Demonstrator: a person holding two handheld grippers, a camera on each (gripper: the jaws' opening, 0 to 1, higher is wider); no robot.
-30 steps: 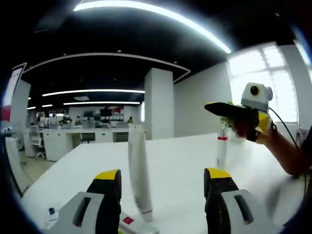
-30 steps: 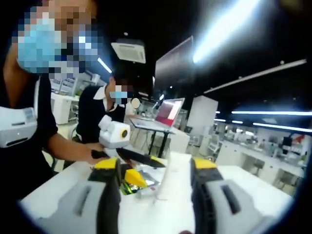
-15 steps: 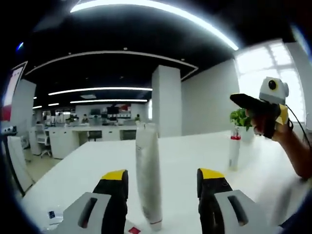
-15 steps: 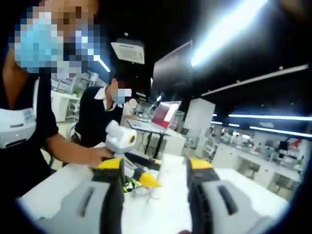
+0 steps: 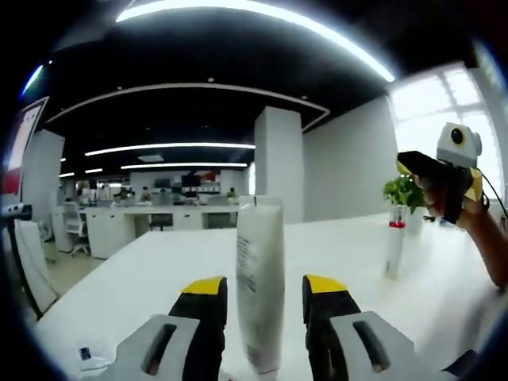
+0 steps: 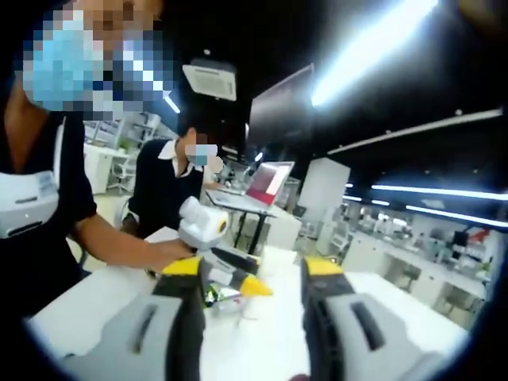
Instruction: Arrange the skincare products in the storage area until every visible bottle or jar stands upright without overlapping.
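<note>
Right now, in the left gripper view, your left gripper (image 5: 263, 290) is reaching forward over the long white tabletop (image 5: 159, 270), its yellow-tipped grey jaws standing on either side of a tall white squeeze tube with printed text (image 5: 260, 278). The tube is standing upright on its cap between the jaws, with a narrow gap showing on each side, so the jaws are bracketing it closely; whether they are already touching it, you cannot tell from this angle. Further right, a slim white bottle with a red collar (image 5: 394, 250) is standing upright on the same table, well apart from the tube. Just behind it a small green potted plant (image 5: 406, 192) is sitting near the bright window. At the far right your other hand is holding the right gripper (image 5: 421, 165) up above the table, beside the plant.

Moving to the right gripper view, a person in a dark top with a white badge (image 6: 32, 198) is standing at the left edge, and a second seated person in dark clothing (image 6: 163, 190) is behind the table. Your right gripper (image 6: 248, 274) is pointing at the table with its jaws spread apart and nothing between them. Between those jaws you are seeing the left gripper (image 6: 238, 282) low over the white tabletop, next to some small coloured packaging that is too blurred to identify.
</note>
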